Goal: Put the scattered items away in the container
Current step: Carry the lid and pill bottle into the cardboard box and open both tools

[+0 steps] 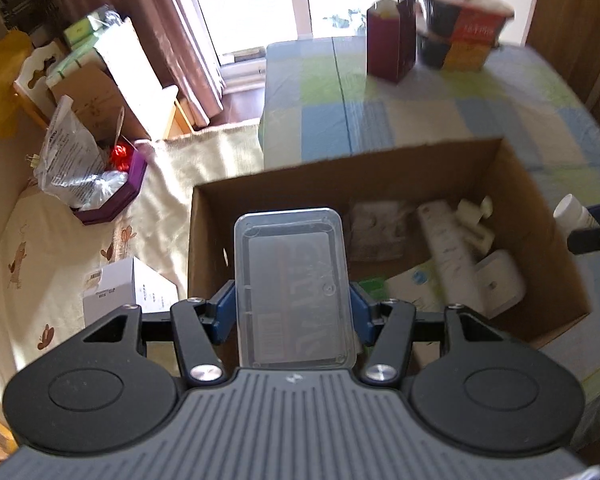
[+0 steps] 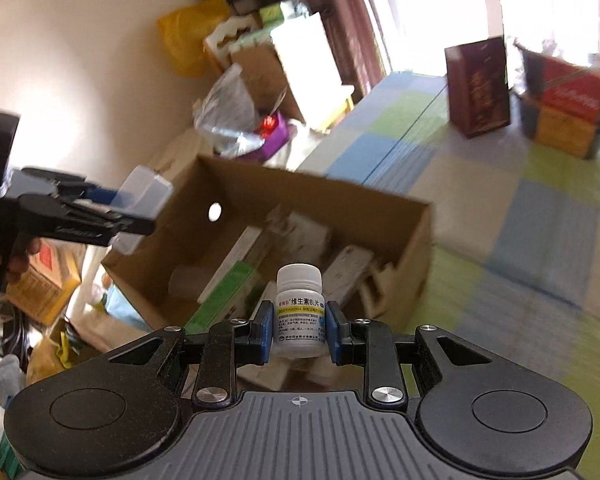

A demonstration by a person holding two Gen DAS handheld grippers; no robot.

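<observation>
Cardboard box (image 1: 380,168): open-topped, brown, standing on a table with a checked cloth (image 1: 460,92) at its near left corner; a round hole shows in one wall (image 2: 215,212).

Contents, as far as visible: white power strip (image 1: 448,248) lying flat, white plug or adapter (image 1: 476,224) touching it, white flat device (image 1: 500,280) against the right wall, green-and-white carton (image 2: 228,292), pale blister pack or packet (image 1: 376,232) near the far wall. Motion blur hides finer detail.

Left gripper (image 1: 292,312): jaws closed on a clear plastic box (image 1: 294,280), lid uppermost, held level above the near left part of the cardboard box; blue pads (image 1: 225,312) press its two long sides. In the right wrist view a hand (image 2: 4,256) holds this gripper's handle.

Right gripper (image 2: 299,332): jaws closed on a white pill bottle (image 2: 300,312), upright, cap on, printed label facing the camera; held above the near right edge of the cardboard box.

Far edge of table: dark red carton (image 1: 392,40), upright; beside it two stacked instant-noodle tubs (image 1: 464,28).

Off the table, left side: purple box (image 1: 116,196) holding clear bags, white carton (image 1: 120,292), yellow bag (image 1: 0,88), curtain (image 1: 188,40).
</observation>
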